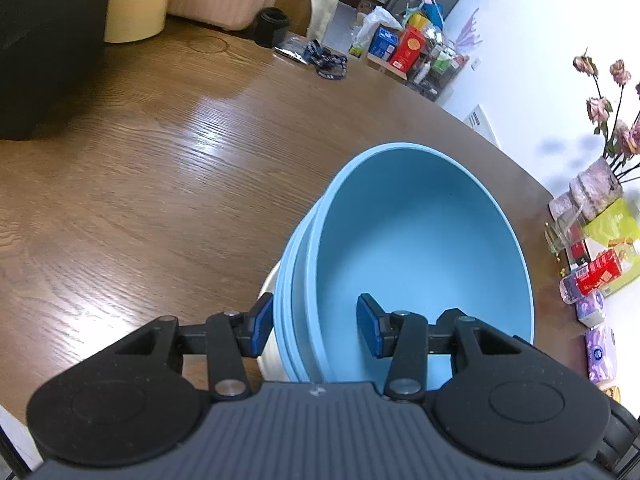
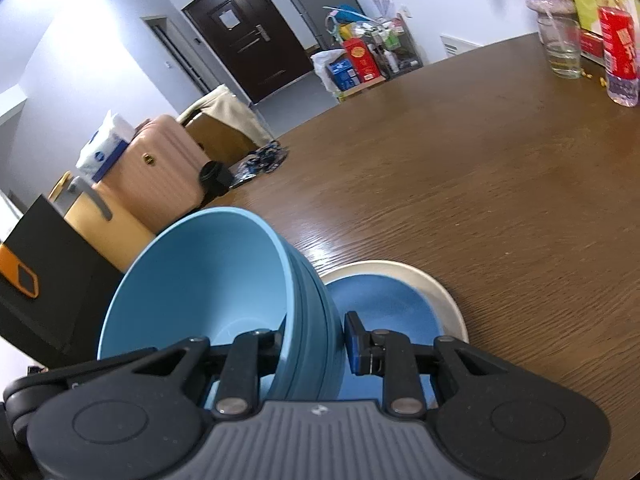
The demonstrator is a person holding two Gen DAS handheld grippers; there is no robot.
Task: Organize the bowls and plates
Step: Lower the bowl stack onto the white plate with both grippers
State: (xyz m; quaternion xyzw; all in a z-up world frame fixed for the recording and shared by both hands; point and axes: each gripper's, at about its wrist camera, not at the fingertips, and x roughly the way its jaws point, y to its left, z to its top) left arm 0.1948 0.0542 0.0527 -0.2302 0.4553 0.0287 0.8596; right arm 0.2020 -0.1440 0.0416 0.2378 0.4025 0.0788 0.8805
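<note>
The stack of blue bowls (image 1: pixel 420 248) is clamped at opposite rims by the left gripper (image 1: pixel 316 330) and right gripper (image 2: pixel 314 344), jaws closed on it, so it is carried level above the plates (image 2: pixel 436 292) on the counter (image 1: pixel 160 184).

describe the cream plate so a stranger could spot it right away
On the wooden table, look beside the tilted light blue bowls. The cream plate lies flat there with a darker blue dish on it; it is the only pale, non-blue dish.
</note>
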